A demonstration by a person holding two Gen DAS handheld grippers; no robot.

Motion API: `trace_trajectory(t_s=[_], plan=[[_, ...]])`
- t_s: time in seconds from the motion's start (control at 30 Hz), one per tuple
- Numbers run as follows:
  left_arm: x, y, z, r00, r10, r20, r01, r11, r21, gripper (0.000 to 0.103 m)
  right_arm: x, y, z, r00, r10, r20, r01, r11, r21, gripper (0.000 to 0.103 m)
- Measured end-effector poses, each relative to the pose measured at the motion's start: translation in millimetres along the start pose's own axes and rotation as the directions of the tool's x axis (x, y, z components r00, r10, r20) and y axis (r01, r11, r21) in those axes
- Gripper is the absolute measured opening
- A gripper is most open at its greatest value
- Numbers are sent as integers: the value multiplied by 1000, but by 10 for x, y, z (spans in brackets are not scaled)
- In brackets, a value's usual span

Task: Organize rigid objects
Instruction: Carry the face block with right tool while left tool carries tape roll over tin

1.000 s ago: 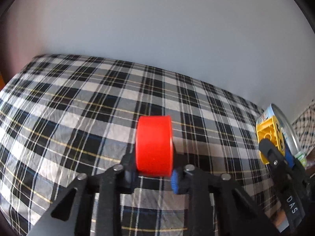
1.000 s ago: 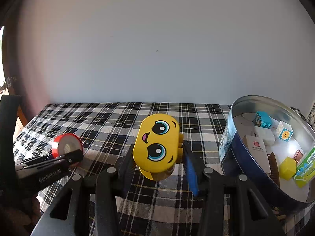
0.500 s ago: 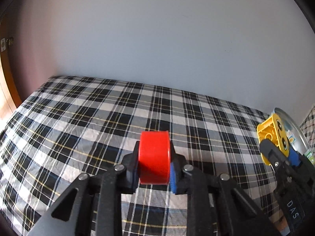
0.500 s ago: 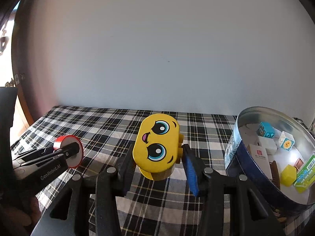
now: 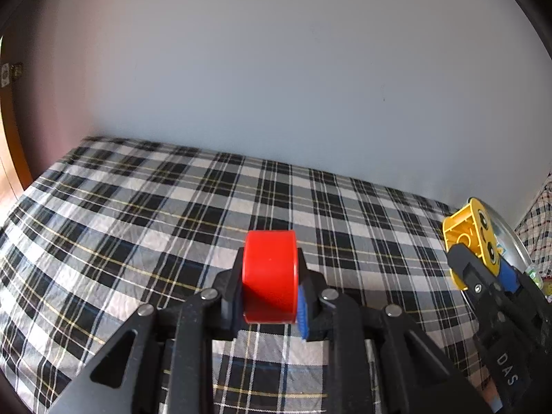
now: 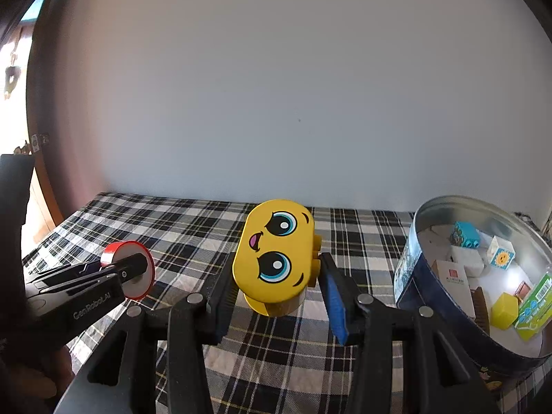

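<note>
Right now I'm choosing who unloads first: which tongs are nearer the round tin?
Right. The right tongs hold the yellow face block just left of the tin; the left tongs are far beyond.

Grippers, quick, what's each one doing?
Left gripper: closed on the red cap.
Right gripper: closed on the yellow face block.

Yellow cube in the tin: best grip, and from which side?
Judging by the right wrist view, take the yellow cube across two opposite flat faces, coming down from above through the open top of the tin. The tin's wall blocks any side approach, and a green packet crowds its right side.
</note>
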State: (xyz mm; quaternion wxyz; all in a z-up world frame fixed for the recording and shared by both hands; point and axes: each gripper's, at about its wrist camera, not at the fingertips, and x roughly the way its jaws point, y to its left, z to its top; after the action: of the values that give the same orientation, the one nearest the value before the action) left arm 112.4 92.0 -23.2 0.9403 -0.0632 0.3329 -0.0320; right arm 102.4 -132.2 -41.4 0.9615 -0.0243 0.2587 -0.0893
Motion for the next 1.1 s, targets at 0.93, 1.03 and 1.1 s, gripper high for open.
trace_trajectory(t_s=[0.93,1.03,1.1], plan=[[-249,-254,-90,989,96,110,-107,989,99,22,-185,63,-10,996,0,84,3,999,-33,48],[-274,-281,-103,989,96,112,-107,989,100,22,-197,58,-14,997,-3,83,6,999,-33,48],[-279,-285,-108,989,97,113,-109,989,99,22,-217,49,-23,996,-4,85,7,999,-32,48]])
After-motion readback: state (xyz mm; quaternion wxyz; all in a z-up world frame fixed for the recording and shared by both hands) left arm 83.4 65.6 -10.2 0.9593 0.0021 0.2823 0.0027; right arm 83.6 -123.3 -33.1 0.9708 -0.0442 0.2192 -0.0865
